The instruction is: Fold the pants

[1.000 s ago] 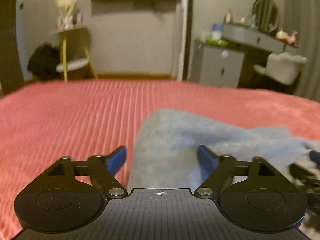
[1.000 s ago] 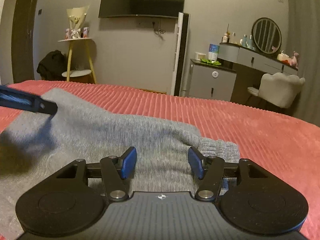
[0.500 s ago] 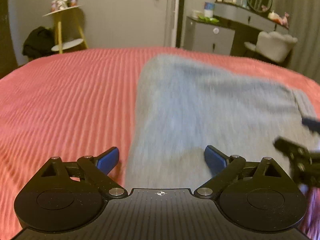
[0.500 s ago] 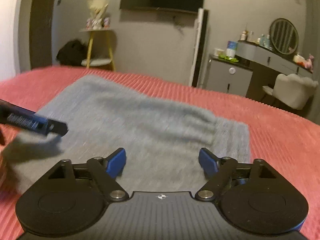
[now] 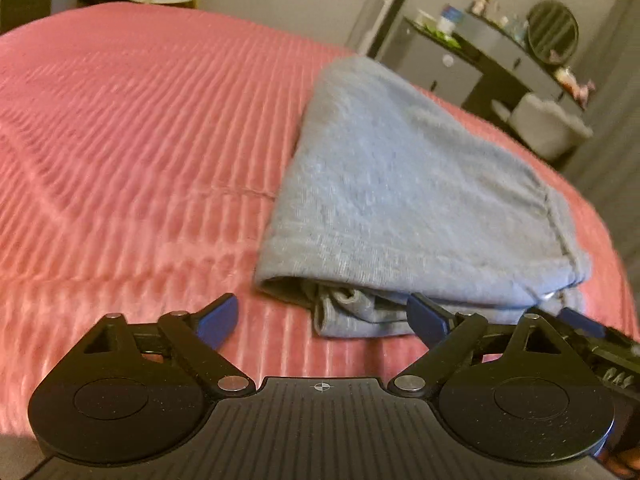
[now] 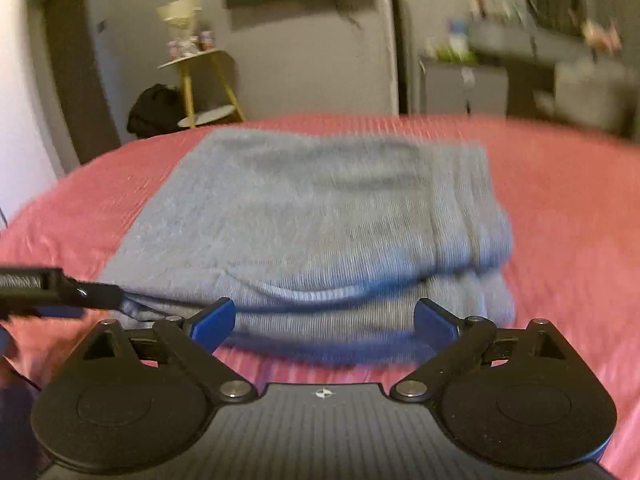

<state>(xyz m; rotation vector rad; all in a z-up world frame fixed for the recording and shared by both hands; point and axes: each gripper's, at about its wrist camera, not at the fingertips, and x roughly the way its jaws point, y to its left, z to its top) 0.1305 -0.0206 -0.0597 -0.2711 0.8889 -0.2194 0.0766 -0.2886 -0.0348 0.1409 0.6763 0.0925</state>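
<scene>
Nearest me, my left gripper [image 5: 322, 320] has its two fingers [image 5: 218, 316] spread wide, gripping nothing. My right gripper [image 6: 324, 322] is still opening, also empty. Just beyond both lies one pair of folded grey pants [image 5: 400, 184] on the red bed [image 5: 132, 132].

A wide bed [image 5: 120, 128] carried a ribbed pink-red cover. Directly on it lay grey pants [image 5: 400, 184], folded over into a flat stack, layers showing at the near edge.
</scene>
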